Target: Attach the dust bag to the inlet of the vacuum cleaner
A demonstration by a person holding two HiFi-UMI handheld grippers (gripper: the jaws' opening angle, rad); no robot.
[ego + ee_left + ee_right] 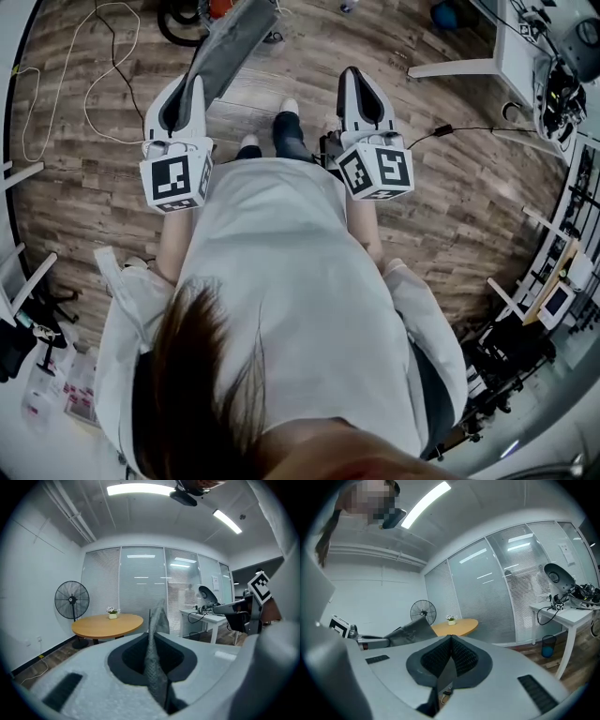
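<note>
At eleven o'clock in the head view, the left gripper (187,94) is clamped on a fold of the grey dust bag (230,47), which stretches toward twelve. The right gripper (356,82), at one o'clock, has its jaws together, empty. This looks like the carrying step. No vacuum inlet shows plainly, so the next move calls for finding it and aligning the bag's opening.

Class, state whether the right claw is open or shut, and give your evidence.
Shut. The right claw is closed tip to tip, nothing held between.
</note>
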